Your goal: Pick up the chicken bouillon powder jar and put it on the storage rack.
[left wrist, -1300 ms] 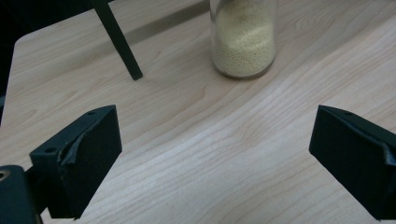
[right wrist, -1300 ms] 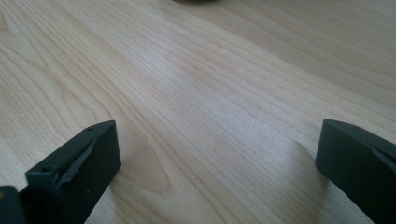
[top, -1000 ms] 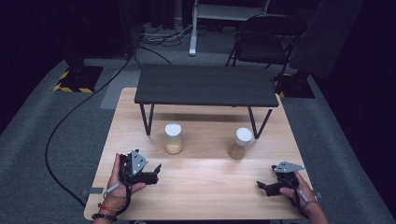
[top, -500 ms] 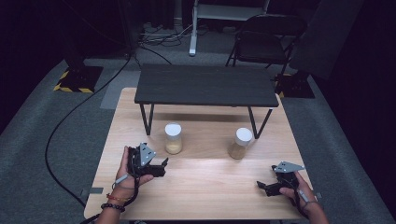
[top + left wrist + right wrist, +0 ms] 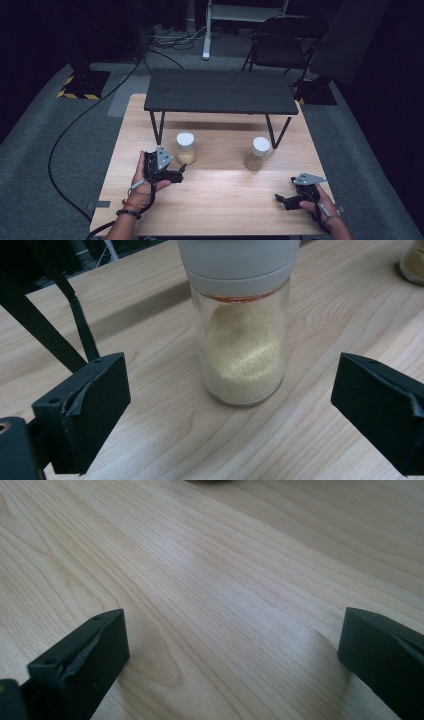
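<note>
Facing left gripper (image 5: 227,410): jar (image 5: 243,335), yellow grains inside.

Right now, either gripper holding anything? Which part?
Nothing held. Left gripper is open, its jaws apart from the jar ahead. Right gripper is open over bare table.

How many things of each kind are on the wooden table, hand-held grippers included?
Jars with white lids: 2, left jar and right jar.
Small black shelf: 1.
Hand-held grippers: 2, left hand-held gripper and right hand-held gripper.
Total: 5.
</note>
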